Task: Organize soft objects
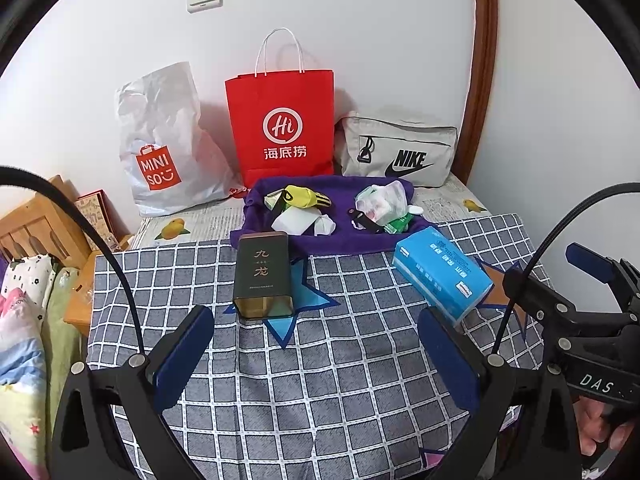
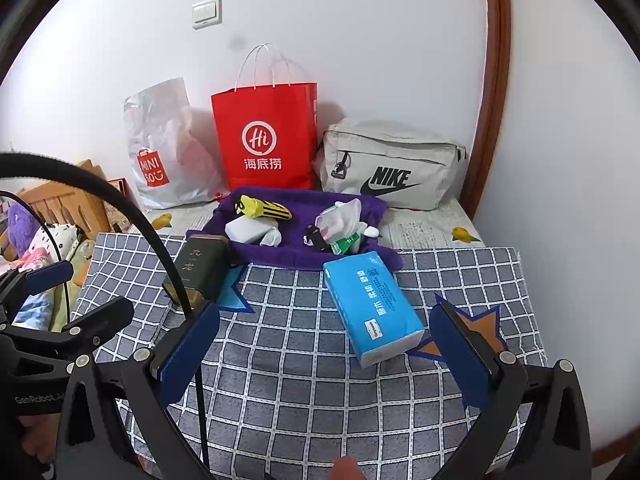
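- Two tongs are in my views, and both stand released with nothing between their blue pads: my left gripper (image 1: 316, 354) and my right gripper (image 2: 334, 354) each hover over the checked cloth (image 1: 320, 392) near its front edge.
- From the left wrist view I see the right gripper's black frame at the far right edge, just beside mine.
- Ahead of my left gripper a dark tea tin (image 1: 263, 276) lies on the cloth, its open-looking metal end toward me, resting over a blue star patch (image 1: 292, 320).
- Ahead of my right gripper, slightly left of centre, a blue tissue pack (image 2: 372, 308) lies at a slant on the cloth, near an orange star patch (image 2: 482, 330).
- Behind the tin and the tissue pack a purple towel (image 1: 276, 238) is spread, overlapping the far edge of the cloth.
- On the towel sit a yellow striped sock (image 1: 306, 197), a white folded piece (image 1: 294, 220) and a clear pouch (image 1: 382, 202) with small items inside.
- Against the wall stand a silver plastic bag (image 1: 168, 140), a red paper bag (image 1: 282, 128) and a grey Nike bag (image 1: 400, 152), side by side.
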A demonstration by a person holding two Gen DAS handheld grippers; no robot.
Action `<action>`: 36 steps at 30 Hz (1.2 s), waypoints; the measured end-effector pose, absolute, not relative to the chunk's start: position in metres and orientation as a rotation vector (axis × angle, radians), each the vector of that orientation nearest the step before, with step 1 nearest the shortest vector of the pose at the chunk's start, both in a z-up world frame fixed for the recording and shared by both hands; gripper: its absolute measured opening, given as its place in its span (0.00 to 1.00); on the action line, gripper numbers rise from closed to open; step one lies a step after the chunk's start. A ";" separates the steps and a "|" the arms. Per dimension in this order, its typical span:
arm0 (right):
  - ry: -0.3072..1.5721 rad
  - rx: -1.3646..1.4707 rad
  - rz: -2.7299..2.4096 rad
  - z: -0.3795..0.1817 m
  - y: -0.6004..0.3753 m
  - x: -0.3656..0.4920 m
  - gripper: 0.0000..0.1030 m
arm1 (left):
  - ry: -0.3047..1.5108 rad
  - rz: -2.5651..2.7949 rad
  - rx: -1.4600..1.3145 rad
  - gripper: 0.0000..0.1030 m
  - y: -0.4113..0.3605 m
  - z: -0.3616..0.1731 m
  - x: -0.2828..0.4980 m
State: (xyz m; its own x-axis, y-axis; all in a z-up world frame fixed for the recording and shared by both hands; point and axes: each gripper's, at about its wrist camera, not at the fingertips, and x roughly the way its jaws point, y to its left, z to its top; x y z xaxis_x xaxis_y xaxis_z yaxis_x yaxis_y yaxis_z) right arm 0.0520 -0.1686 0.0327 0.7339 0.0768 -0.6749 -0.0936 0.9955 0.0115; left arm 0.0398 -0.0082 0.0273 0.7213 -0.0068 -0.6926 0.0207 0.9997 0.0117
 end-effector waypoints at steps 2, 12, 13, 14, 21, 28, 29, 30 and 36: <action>0.743 -0.023 0.093 0.032 -0.169 0.053 1.00 | 0.768 -0.017 0.018 1.00 -0.009 0.027 0.040; 0.739 -0.023 0.091 0.033 -0.169 0.051 1.00 | 0.766 -0.022 0.018 1.00 -0.008 0.026 0.040; 0.740 -0.023 0.092 0.033 -0.169 0.051 1.00 | 0.766 -0.022 0.018 1.00 -0.008 0.026 0.040; 0.742 -0.024 0.092 0.033 -0.169 0.051 1.00 | 0.767 -0.021 0.018 1.00 -0.009 0.027 0.040; 0.741 -0.026 0.091 0.033 -0.170 0.051 1.00 | 0.767 -0.021 0.018 1.00 -0.009 0.027 0.040; 0.745 -0.024 0.088 0.033 -0.170 0.051 1.00 | 0.767 -0.021 0.018 1.00 -0.009 0.026 0.040; 0.746 -0.024 0.089 0.033 -0.170 0.051 1.00 | 0.767 -0.020 0.017 1.00 -0.009 0.026 0.040; 0.745 -0.024 0.089 0.033 -0.170 0.051 1.00 | 0.767 -0.021 0.017 1.00 -0.009 0.026 0.040; 0.741 -0.027 0.087 0.033 -0.172 0.051 1.00 | 0.767 -0.022 0.017 1.00 -0.009 0.026 0.040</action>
State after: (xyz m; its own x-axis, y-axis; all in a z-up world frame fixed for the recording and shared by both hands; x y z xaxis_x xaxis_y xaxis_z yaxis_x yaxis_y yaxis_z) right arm 0.0510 -0.1716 0.0330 0.7344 0.0693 -0.6752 -0.0882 0.9961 0.0064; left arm 0.0399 -0.0088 0.0264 0.7199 -0.0135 -0.6939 0.0261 0.9996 0.0076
